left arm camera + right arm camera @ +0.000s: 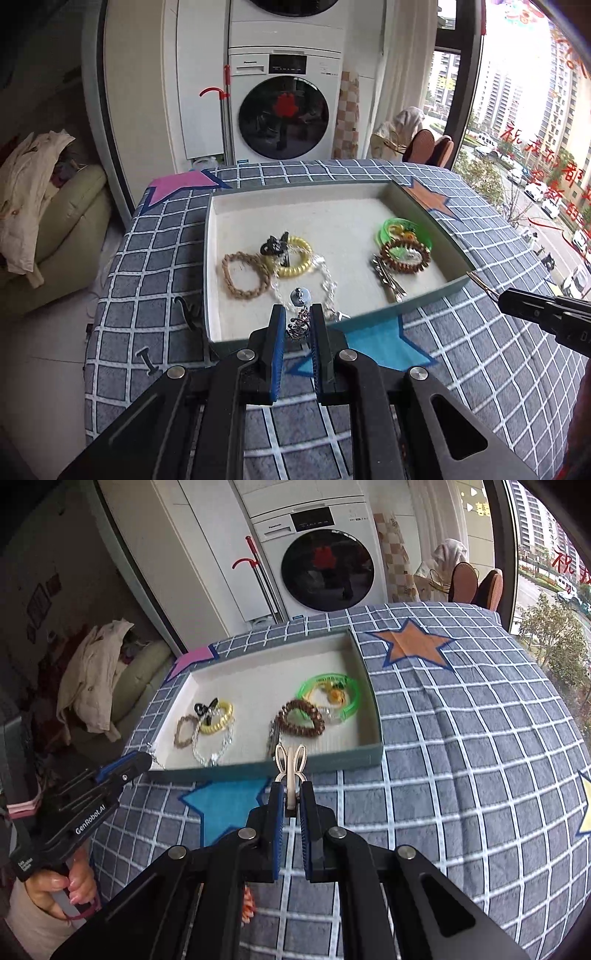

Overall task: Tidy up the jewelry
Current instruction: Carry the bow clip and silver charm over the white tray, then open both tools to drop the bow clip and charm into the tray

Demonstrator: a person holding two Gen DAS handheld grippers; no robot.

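A shallow teal tray (424, 301) with a cream lining lies on the checked cloth. It holds a braided brown bracelet (245, 275), a yellow coil hair tie (295, 256), a black claw clip (275, 245), a clear crystal chain (327, 280), silver hairpins (388, 280), a brown beaded bracelet (406, 253) and a green bangle (402, 230). My left gripper (298, 310) is shut on a small ornate metal charm (298, 323) over the tray's near edge. My right gripper (291, 786) is shut on a beige rabbit-ear hair clip (291, 762) just before the tray's front wall (332, 762).
The cloth (461, 775) bears star patches: blue (225, 805), orange (413, 644), pink (183, 184). A hand (70, 886) holds the left gripper's handle at the lower left. A washing machine (284, 110) stands behind, a sofa (70, 221) left, a window (535, 147) right.
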